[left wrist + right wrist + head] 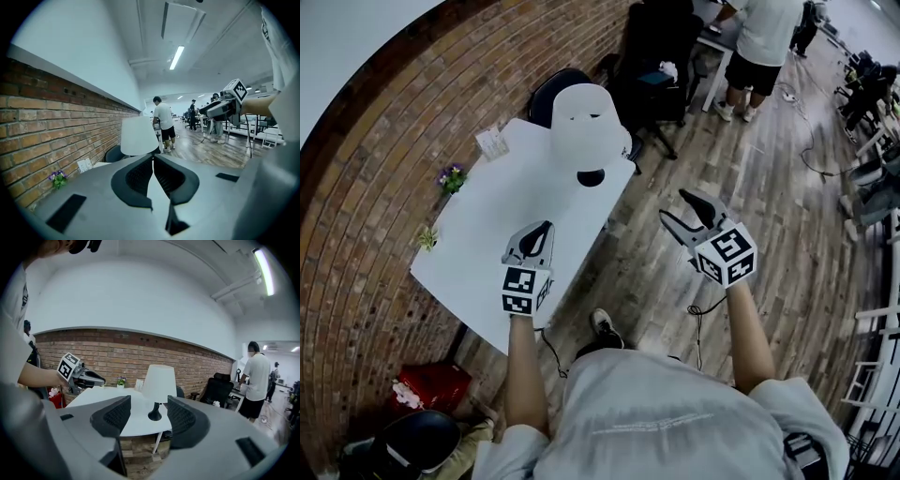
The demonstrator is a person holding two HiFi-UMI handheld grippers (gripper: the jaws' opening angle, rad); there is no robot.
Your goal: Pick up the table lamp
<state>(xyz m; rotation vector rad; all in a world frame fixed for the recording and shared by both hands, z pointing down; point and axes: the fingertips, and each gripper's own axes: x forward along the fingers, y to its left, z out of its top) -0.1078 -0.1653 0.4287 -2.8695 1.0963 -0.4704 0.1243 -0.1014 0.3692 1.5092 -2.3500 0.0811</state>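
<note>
Near: your left gripper (544,228) hovers over the near part of the white table (478,244), jaws pressed together on nothing. Your right gripper (674,205) hangs off the table's side, above the wood floor (656,300), jaws apart and empty.

Far: the table lamp (586,127) stands upright at the table's far corner, well apart from both grippers. Its black base (591,177) sits close to the edge, with an office chair (553,94) just behind.

Risks, as I judge them:
- Base near the edge. A sideways bump from your right gripper on approach could slide or tip the lamp off the corner.
- The white shade (159,383) is wide and probably light. Clamping on it could dent it or let the lamp swing. The narrow stem (156,407) under it looks the safer hold, but from the head view the shade hides it.
- Left jaws together: reach in like that and you push rather than grasp.
- No cord is visible; one could snag on the lift.
</note>
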